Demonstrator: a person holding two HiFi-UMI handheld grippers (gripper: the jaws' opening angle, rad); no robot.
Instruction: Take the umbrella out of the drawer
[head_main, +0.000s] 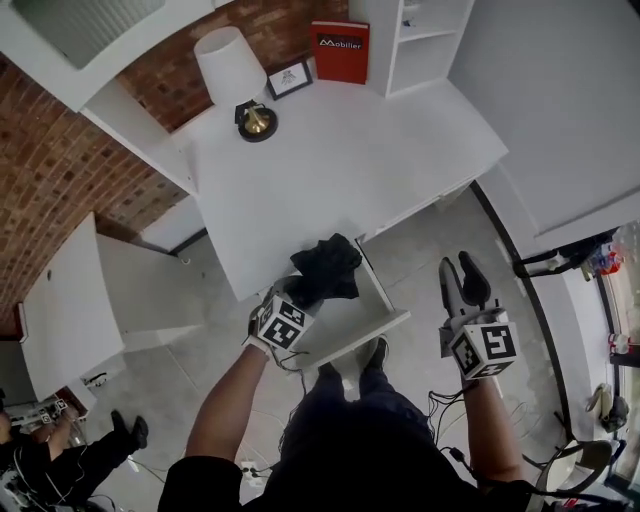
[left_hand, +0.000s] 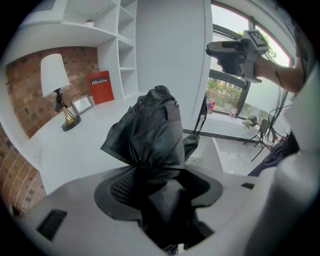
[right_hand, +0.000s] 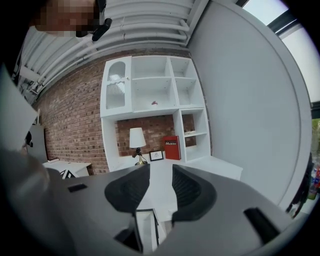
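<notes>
**Umbrella** (left_hand: 150, 130), clamped between the jaws of the left gripper (left_hand: 160, 176): thin black cloth, crumpled, with a faint sheen on its folds. Pads (left_hand: 120, 187): black, matt, finely ribbed. Shell of this gripper and of the right gripper (right_hand: 161, 187): smooth matt grey plastic.

Beyond the left gripper:
- desk (head_main: 340, 160), smooth matt white
- lamp (head_main: 240, 80), matt white shade over a glossy brass-coloured metal base
- book (head_main: 340, 50), glossy red cover

Beneath it:
- drawer (head_main: 350, 325), smooth white board
- floor (head_main: 420, 250), pale, smooth, slightly glossy

To its left:
- brick wall (head_main: 60, 170), rough, matt, red-brown
</notes>
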